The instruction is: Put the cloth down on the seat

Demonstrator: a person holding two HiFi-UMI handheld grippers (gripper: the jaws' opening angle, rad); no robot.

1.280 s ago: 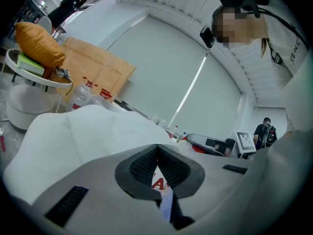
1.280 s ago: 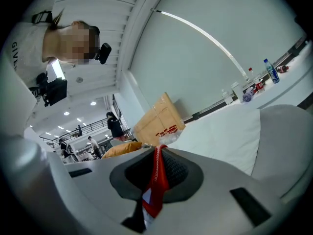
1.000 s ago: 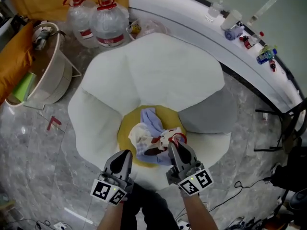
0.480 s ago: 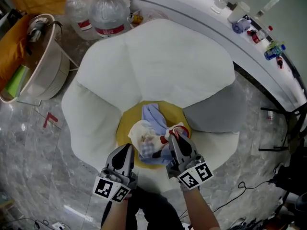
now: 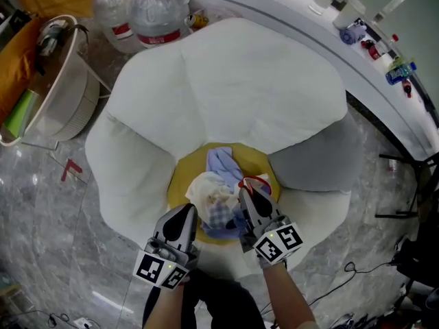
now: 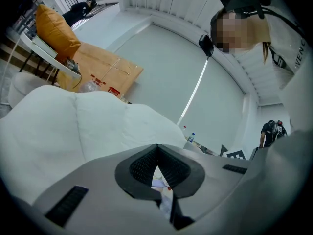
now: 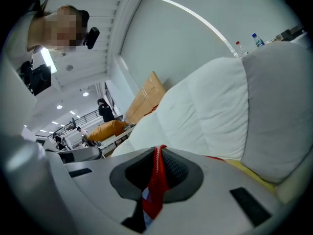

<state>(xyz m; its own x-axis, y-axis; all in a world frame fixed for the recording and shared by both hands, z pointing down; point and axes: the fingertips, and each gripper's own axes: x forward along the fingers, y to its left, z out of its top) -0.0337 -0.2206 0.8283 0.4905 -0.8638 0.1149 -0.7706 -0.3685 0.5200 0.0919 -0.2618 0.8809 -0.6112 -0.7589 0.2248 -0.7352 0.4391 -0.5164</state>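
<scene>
The cloth (image 5: 218, 194), a crumpled bundle of blue, white and check with a red edge, lies bunched on the round yellow seat (image 5: 180, 184) of a white petal-shaped armchair (image 5: 233, 81). My right gripper (image 5: 247, 192) reaches over the bundle's right side and is shut on its red edge. In the right gripper view that red strip (image 7: 155, 185) runs between the pads up to the tips (image 7: 159, 151). My left gripper (image 5: 186, 211) sits at the bundle's left edge with its tips (image 6: 157, 147) shut. Pale cloth (image 6: 160, 180) shows through the slit under them.
A grey cushion (image 5: 319, 156) leans at the chair's right. Two big water bottles (image 5: 158, 12) and a white tub (image 5: 65, 94) stand on the marble floor at the back left. A curved white counter (image 5: 329, 40) with small bottles (image 5: 353, 31) runs behind. Cables (image 5: 357, 269) lie at the right.
Both grippers have come down towards the seat, the right one more. The cloth, which hung loosely from the right gripper, now rests bunched on the yellow cushion.
</scene>
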